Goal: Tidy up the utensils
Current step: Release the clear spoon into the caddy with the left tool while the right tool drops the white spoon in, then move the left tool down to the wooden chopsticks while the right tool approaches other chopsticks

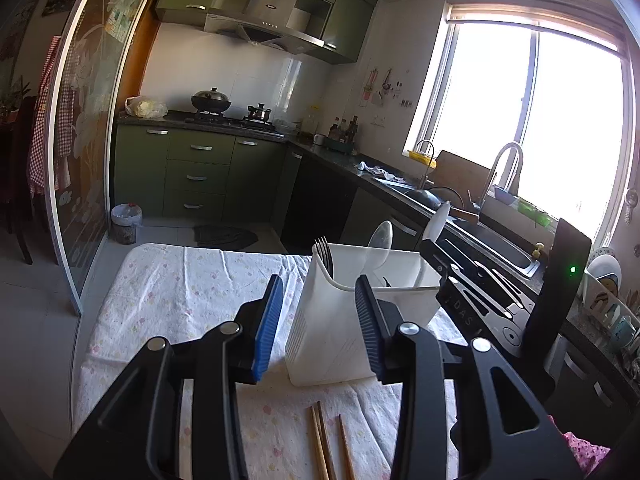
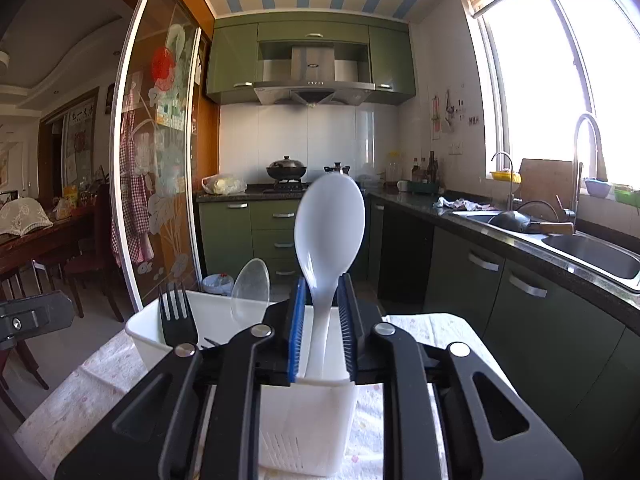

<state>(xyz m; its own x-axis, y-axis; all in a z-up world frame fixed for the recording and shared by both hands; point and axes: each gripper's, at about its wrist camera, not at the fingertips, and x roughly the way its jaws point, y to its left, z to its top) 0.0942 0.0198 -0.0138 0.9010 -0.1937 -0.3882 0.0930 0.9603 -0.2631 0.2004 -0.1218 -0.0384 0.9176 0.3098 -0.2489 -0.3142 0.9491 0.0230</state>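
Spoon drop is basically the step here: the white spoon [image 2: 330,224] stands upright with its handle down in the near-right section of the white utensil caddy [image 2: 308,420], bowl up, and the right claw [image 2: 322,336] has its pads on either side of the handle with a sliver of gap showing, so it looks let go rather than gripped. Best move from here, I'd say, is to back that claw straight out along the handle line without nudging the bowl, since the caddy is light plastic and could tip or slide on the flowery cloth covering the bench [image 1: 180,280]. The left claw [image 1: 320,320] hangs spread wide and empty just in front of the caddy's near corner, not touching it. A black fork [image 2: 176,316] and a clear spoon [image 2: 251,288] already stand in the other section. Wooden chopsticks [image 1: 324,444] lie on the cloth near the left claw, probably next up.
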